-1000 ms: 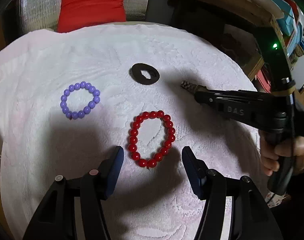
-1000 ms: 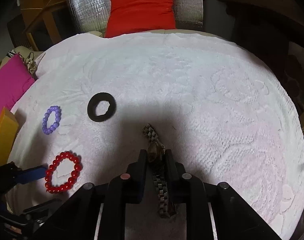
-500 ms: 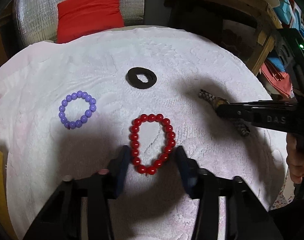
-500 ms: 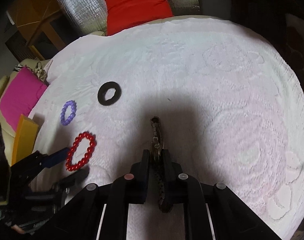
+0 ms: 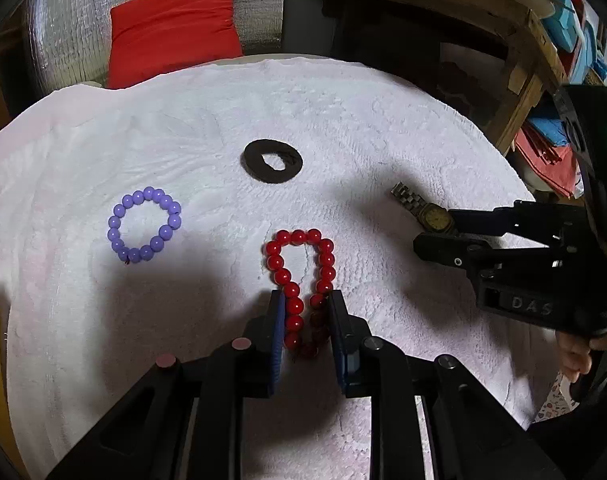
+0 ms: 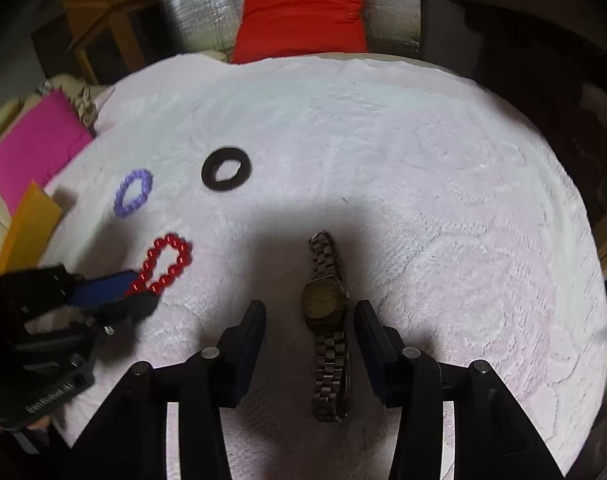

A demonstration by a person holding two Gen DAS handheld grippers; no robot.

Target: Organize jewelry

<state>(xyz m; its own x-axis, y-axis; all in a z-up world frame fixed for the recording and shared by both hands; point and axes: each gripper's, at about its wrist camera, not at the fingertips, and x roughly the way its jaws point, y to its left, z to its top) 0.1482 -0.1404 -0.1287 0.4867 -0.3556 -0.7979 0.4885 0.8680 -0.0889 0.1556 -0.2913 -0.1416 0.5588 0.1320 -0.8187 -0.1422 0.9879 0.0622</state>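
bead bracelets (image 5: pixel 299 280): 2 | watch (image 6: pixel 323 304): 1 | black ring (image 5: pixel 273 160): 1

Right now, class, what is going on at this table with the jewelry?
A person works two handheld grippers over a white towel. The left gripper is closing on the red bead bracelet, squeezing it into a narrow loop. The right gripper is opening, and the wristwatch lies flat between its jaws, untouched. A purple bead bracelet and a black ring lie apart.
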